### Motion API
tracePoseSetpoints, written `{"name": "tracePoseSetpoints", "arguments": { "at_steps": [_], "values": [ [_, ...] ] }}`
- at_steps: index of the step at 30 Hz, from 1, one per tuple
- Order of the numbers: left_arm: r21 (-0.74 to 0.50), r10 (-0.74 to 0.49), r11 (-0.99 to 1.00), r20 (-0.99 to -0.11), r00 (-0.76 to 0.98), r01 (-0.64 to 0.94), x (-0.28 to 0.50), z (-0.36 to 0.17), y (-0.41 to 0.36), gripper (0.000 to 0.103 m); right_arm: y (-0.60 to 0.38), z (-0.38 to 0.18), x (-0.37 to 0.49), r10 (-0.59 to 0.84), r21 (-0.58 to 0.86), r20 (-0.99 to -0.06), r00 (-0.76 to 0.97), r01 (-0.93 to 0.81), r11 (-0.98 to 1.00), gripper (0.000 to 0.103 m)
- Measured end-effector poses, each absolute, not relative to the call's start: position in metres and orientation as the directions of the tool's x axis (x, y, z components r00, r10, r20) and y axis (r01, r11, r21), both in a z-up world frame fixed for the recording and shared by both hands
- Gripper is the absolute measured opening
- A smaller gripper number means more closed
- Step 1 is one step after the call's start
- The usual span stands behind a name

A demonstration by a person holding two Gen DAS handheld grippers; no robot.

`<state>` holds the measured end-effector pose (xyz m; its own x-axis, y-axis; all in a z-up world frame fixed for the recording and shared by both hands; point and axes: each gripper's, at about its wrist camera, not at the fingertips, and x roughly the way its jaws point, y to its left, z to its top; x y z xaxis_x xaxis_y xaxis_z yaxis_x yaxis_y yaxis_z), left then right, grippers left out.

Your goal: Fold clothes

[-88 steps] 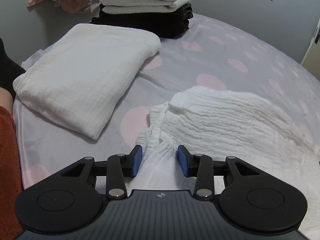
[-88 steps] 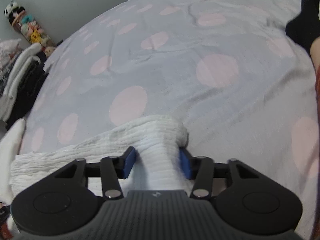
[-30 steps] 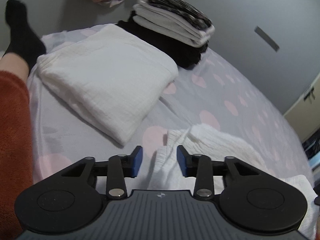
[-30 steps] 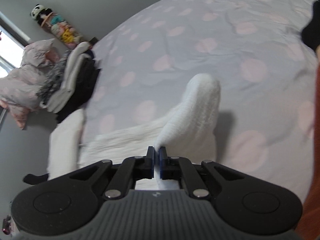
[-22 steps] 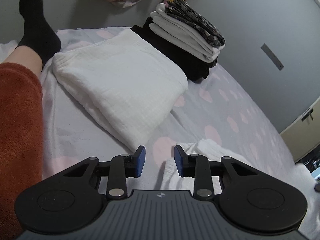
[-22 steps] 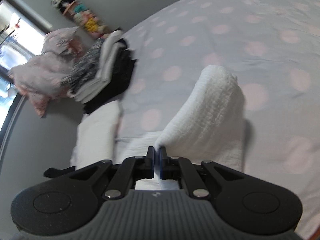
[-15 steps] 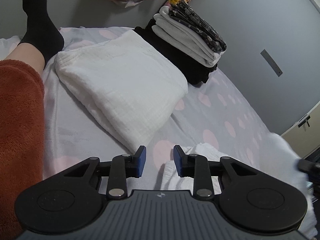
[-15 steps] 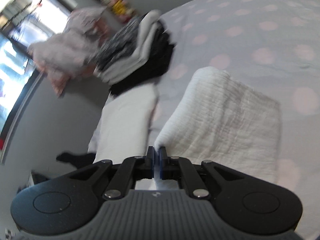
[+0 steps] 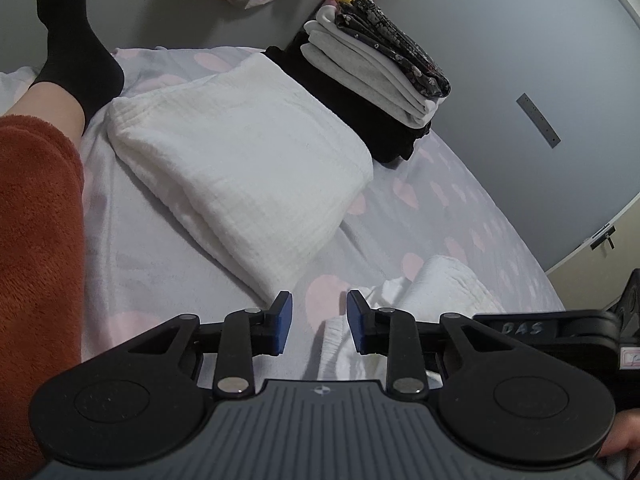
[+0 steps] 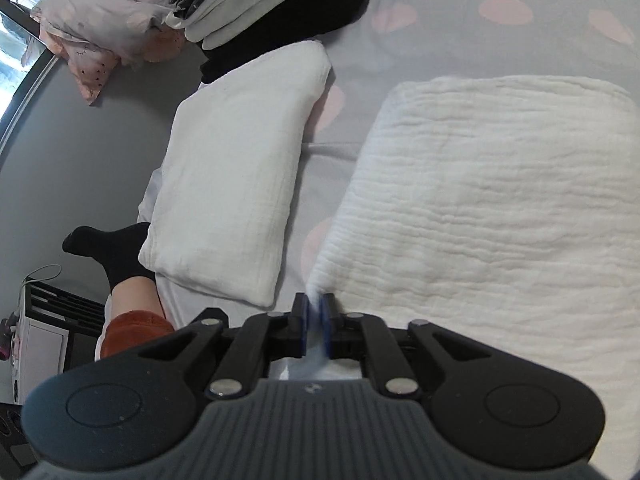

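Observation:
A white crinkled garment point(image 10: 500, 184) lies on the dotted bedsheet point(image 10: 500, 8), folded over on itself. My right gripper point(image 10: 315, 314) is shut on its near corner. In the left wrist view a small part of the garment point(image 9: 448, 284) shows past my left gripper point(image 9: 318, 322), which is open and empty just above the sheet, with the cloth's edge between and under its fingers. The right gripper's body point(image 9: 560, 328) shows at the right of that view.
A folded white garment lies to the left point(image 9: 240, 160) point(image 10: 236, 168). Behind it is a stack of folded clothes point(image 9: 380, 76) point(image 10: 260, 8). The person's leg in a black sock point(image 9: 68, 48) point(image 10: 112, 252) and an orange sleeve point(image 9: 36, 240) are at left. A crumpled pink heap point(image 10: 108, 16) lies on the floor.
My right gripper closed on the garment's end, lifted it and carried it over toward the left, folding the cloth onto itself. My left gripper let go of the cloth and pulled back slightly.

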<state>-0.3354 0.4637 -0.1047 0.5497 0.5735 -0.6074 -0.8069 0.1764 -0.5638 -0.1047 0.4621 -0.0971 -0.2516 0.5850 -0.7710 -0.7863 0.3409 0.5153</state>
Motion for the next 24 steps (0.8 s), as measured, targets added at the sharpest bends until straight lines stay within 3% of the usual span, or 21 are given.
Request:
{"name": "tracePoseSetpoints", "arguments": {
  "at_steps": [2, 3, 5, 9, 12, 14, 19, 21, 22, 24],
  "values": [
    [-0.571, 0.574, 0.190, -0.596, 0.562, -0.799, -0.337, -0.102, 0.461, 0.034, 0.455, -0.084, -0.103, 0.610, 0.520, -0.750, -0.257, -0.798, 0.304, 0.017],
    [-0.575, 0.572, 0.199, -0.589, 0.571, -0.793, -0.337, -0.101, 0.459, 0.034, 0.450, -0.075, -0.103, 0.624, 0.520, -0.737, -0.259, -0.807, 0.279, 0.025],
    [-0.585, 0.568, 0.217, -0.575, 0.589, -0.781, -0.337, -0.098, 0.455, 0.034, 0.434, -0.055, -0.098, 0.656, 0.505, -0.712, -0.250, -0.832, 0.231, 0.031],
    [-0.613, 0.527, 0.276, -0.547, 0.650, -0.740, -0.332, -0.093, 0.445, 0.036, 0.395, -0.029, -0.083, 0.706, 0.464, -0.676, -0.208, -0.865, 0.190, 0.032],
    [-0.665, 0.477, 0.313, -0.508, 0.717, -0.678, -0.329, -0.090, 0.434, 0.054, 0.360, -0.030, -0.064, 0.722, 0.432, -0.677, -0.146, -0.873, 0.229, 0.032],
    [-0.685, 0.442, 0.325, -0.499, 0.745, -0.652, -0.325, -0.085, 0.427, 0.056, 0.335, -0.036, -0.052, 0.728, 0.416, -0.678, -0.103, -0.870, 0.265, 0.032],
    [-0.616, 0.388, 0.349, -0.591, 0.707, -0.706, -0.302, -0.082, 0.414, 0.059, 0.283, -0.061, -0.019, 0.712, 0.432, -0.701, -0.037, -0.817, 0.382, 0.033],
    [-0.575, 0.373, 0.351, -0.638, 0.674, -0.739, -0.293, -0.085, 0.411, 0.051, 0.268, -0.071, -0.010, 0.704, 0.448, -0.709, -0.031, -0.791, 0.416, 0.034],
    [-0.556, 0.367, 0.353, -0.658, 0.658, -0.753, -0.289, -0.086, 0.409, 0.031, 0.262, -0.075, -0.007, 0.700, 0.456, -0.713, -0.032, -0.780, 0.428, 0.034],
    [-0.504, 0.381, 0.365, -0.686, 0.620, -0.783, -0.286, -0.085, 0.407, 0.014, 0.252, -0.082, -0.004, 0.694, 0.469, -0.719, -0.040, -0.765, 0.442, 0.034]
  ]
}}
